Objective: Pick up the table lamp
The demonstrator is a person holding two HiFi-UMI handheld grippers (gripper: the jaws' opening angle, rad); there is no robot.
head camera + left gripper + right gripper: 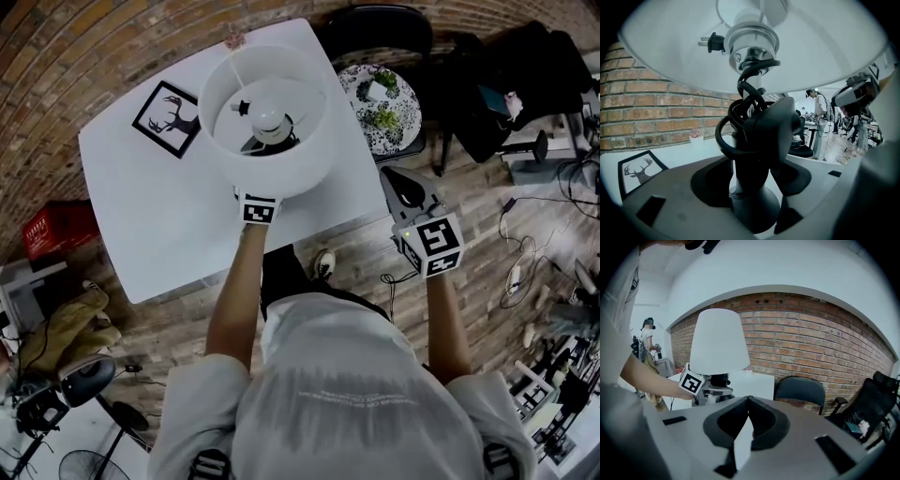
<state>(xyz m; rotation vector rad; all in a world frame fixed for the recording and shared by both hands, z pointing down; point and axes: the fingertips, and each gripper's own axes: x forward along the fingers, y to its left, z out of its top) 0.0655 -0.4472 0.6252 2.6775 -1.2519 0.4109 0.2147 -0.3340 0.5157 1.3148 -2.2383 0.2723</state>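
The white tabletop [159, 216] carries the table lamp [272, 159] toward its right edge; the left gripper [751, 157] is clamped on its stem [740, 187], grasp made, lift apparently still to come; the right gripper [748, 401], jaws together and empty, hangs off that edge

Wears a loose white short-sleeved shirt [347, 403] with faint pale print across the back, and black shoulder straps [212, 464] at the bottom edge. Has a pale grey plastic left gripper [752, 185] and right gripper [748, 404], black-padded, each bearing a white cube with black square markers [439, 246].
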